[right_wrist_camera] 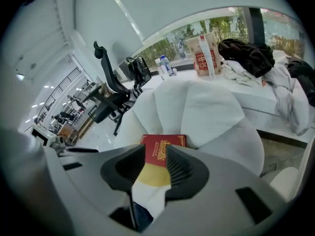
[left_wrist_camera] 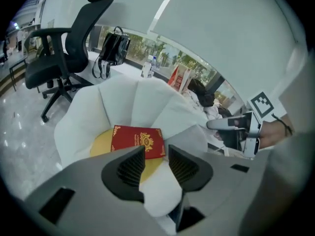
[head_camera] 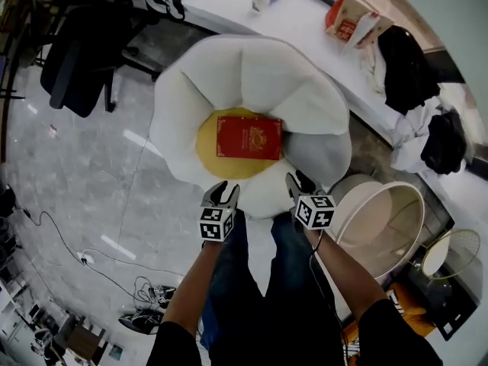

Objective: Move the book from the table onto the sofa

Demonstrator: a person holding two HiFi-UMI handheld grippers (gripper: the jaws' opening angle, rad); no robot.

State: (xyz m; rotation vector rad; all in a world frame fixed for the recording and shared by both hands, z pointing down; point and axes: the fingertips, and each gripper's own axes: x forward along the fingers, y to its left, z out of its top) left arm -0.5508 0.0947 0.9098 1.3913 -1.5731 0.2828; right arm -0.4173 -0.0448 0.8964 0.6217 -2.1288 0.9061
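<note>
Angling downward, left hand-held gripper (head_camera: 223,191) and right hand-held gripper (head_camera: 299,181) hover, jaws parted.

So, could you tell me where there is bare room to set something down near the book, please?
The yellow seat is bare left of the book, a narrow crescent. The white petals around it are all bare. The table behind is crowded at its right end with clothes and a paper bag.
</note>
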